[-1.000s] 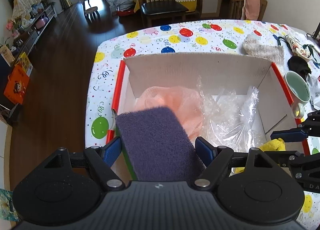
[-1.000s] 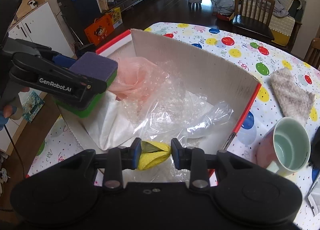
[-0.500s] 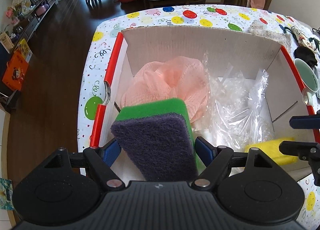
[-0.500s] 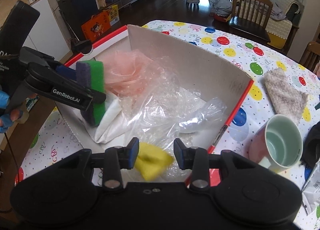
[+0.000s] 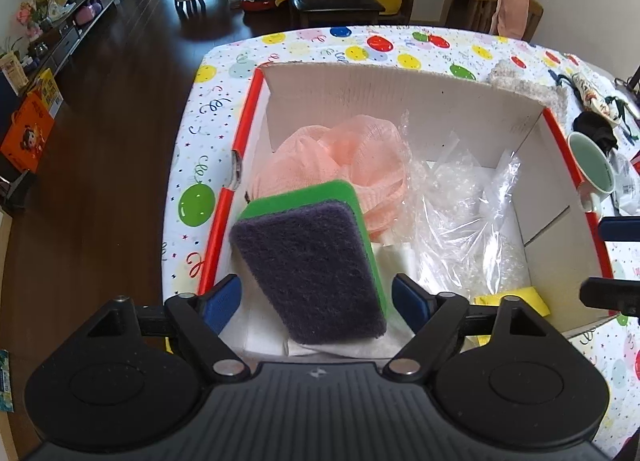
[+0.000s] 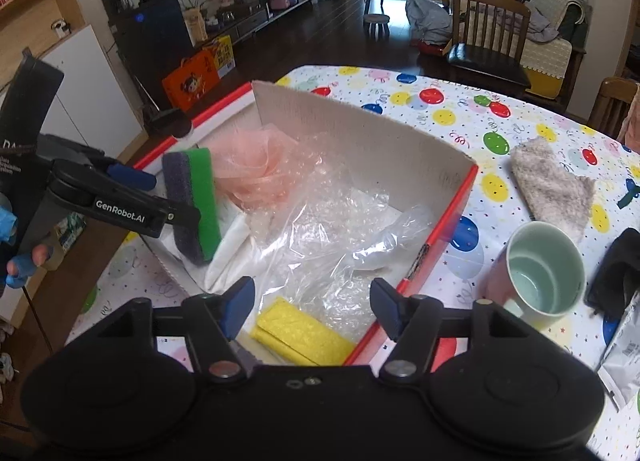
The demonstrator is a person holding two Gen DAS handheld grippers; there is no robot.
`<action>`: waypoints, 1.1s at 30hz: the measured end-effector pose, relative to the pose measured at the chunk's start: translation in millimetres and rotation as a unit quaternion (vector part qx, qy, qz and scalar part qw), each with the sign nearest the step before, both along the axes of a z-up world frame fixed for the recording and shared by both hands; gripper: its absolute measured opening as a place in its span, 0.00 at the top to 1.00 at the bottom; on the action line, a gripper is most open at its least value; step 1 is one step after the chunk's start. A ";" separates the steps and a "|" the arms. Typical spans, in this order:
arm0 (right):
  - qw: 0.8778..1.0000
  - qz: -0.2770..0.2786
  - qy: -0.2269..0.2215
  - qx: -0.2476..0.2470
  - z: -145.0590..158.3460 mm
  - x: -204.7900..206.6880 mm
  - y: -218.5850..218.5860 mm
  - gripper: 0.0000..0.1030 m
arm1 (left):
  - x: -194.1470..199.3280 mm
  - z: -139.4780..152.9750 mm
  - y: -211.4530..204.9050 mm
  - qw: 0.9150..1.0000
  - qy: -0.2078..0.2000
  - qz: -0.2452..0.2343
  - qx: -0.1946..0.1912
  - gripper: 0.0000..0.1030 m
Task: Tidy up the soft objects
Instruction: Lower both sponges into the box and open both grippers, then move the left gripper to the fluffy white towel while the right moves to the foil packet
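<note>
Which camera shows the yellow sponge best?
The right wrist view: the yellow sponge lies whole in the box, between the open right claw. The left wrist view catches only a corner.

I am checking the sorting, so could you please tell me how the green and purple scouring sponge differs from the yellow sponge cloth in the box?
The green and purple scouring sponge is thick and stands tilted on edge; the yellow sponge cloth is thin and lies flat. The former is two-toned, the latter plain yellow. Both sit inside the cardboard box, ungripped.
</note>
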State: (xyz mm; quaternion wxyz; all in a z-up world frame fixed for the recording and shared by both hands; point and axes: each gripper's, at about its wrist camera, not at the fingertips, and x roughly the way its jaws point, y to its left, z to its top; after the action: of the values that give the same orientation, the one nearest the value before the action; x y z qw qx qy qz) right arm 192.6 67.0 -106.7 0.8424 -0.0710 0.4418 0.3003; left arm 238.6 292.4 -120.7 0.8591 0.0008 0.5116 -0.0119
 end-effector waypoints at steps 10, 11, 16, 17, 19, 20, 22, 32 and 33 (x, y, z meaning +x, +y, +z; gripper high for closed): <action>0.998 -0.017 -0.024 0.046 32.3 -23.9 -22.3 0.20 | -28.5 35.5 0.3 0.998 -0.042 0.006 -0.043 0.18; 0.998 -0.019 -0.027 0.051 35.7 -26.6 -24.9 0.18 | -32.0 40.1 -1.9 0.998 -0.051 0.004 -0.043 0.18; 0.996 -0.033 -0.037 0.078 50.5 -40.0 -47.3 0.11 | -46.3 59.5 -20.9 0.996 -0.080 -0.010 -0.045 0.18; 0.995 -0.036 -0.039 0.083 52.9 -42.0 -53.0 0.07 | -48.2 62.4 -25.6 0.995 -0.084 -0.012 -0.048 0.18; 0.994 -0.042 -0.044 0.091 57.2 -45.5 -66.9 0.04 | -52.0 67.6 -36.3 0.994 -0.092 -0.017 -0.055 0.18; 0.994 -0.044 -0.046 0.093 59.1 -46.5 -73.0 0.04 | -53.5 70.2 -42.3 0.993 -0.096 -0.019 -0.058 0.17; 0.993 -0.050 -0.052 0.096 61.7 -49.4 -88.0 0.03 | -55.7 73.5 -54.8 0.992 -0.103 -0.022 -0.066 0.17; 0.989 -0.097 -0.061 0.096 60.6 -48.4 -173.8 0.00 | -49.0 80.0 -131.7 0.988 -0.113 -0.051 -0.094 0.15; 0.988 -0.102 -0.061 0.096 59.3 -47.7 -183.1 0.00 | -46.9 80.0 -140.5 0.988 -0.111 -0.054 -0.095 0.15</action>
State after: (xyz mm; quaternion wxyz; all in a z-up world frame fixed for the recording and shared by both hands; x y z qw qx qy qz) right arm 144.9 -116.1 -47.4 0.8967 0.0375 0.3636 0.2495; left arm 191.8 151.8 -40.7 0.9047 -0.0516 0.4092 -0.1065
